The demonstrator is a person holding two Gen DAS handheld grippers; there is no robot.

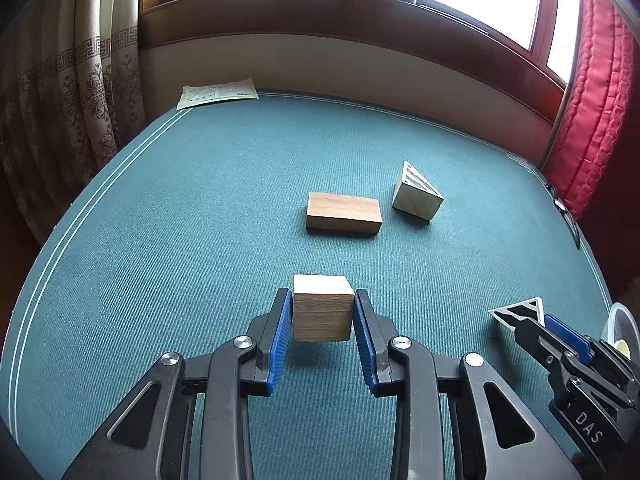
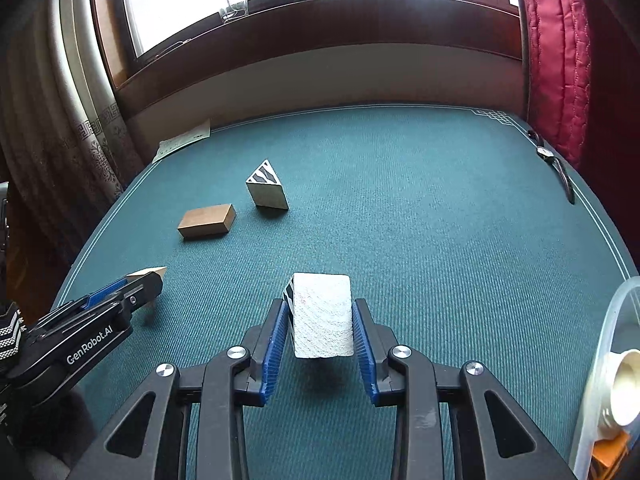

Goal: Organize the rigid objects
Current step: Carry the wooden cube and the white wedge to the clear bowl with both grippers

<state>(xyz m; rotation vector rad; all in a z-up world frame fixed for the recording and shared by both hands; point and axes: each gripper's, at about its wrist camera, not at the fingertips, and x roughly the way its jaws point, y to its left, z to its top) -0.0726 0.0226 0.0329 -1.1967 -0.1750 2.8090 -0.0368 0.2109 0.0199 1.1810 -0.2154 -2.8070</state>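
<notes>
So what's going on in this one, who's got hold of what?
A person is sorting wooden blocks on a green table. The left hand-held gripper is shut on a plain wooden cube, lifted off the cloth. The right hand-held gripper is shut on a triangular patterned block, also raised. A flat rectangular block and a second triangular block sit apart on the table. A clear plastic container stands at the right edge.

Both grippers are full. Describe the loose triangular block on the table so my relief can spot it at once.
Start at the green table below the window. Near its middle two loose blocks lie side by side, apart. The triangular block is to the right of the flat brown block: pale wood, wedge-shaped, black-and-white stripes on one face.
</notes>
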